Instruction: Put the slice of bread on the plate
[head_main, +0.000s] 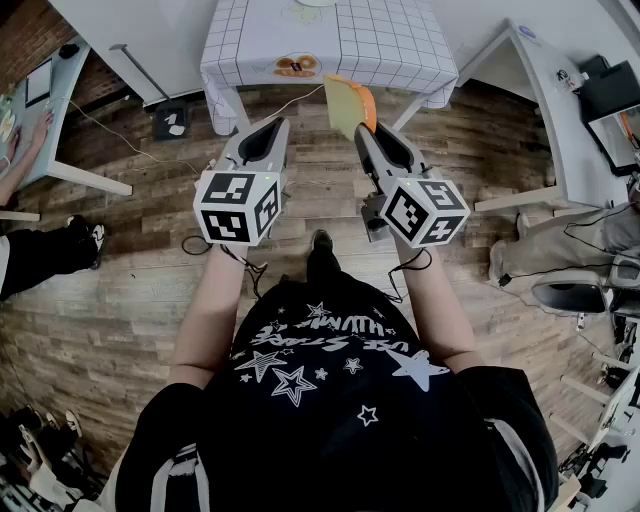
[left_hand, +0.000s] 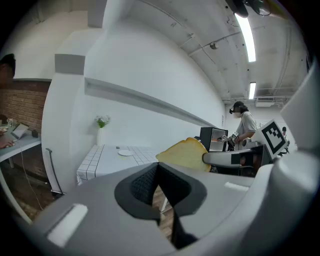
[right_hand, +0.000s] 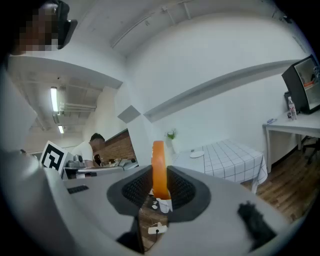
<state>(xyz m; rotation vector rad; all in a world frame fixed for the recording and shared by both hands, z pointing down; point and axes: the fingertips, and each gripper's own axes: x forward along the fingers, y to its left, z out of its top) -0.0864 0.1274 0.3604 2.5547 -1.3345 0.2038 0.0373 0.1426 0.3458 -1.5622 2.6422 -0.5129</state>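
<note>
Head view, checked table, plank floor, bread slice

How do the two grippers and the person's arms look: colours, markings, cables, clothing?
Both the left gripper and the right gripper are light grey shells with black ribbed pads inside the jaws. Each carries a white cube with black square markers, and a thin black cable leaves it. The person wears a black T-shirt printed with white stars; its sleeves are short.
</note>
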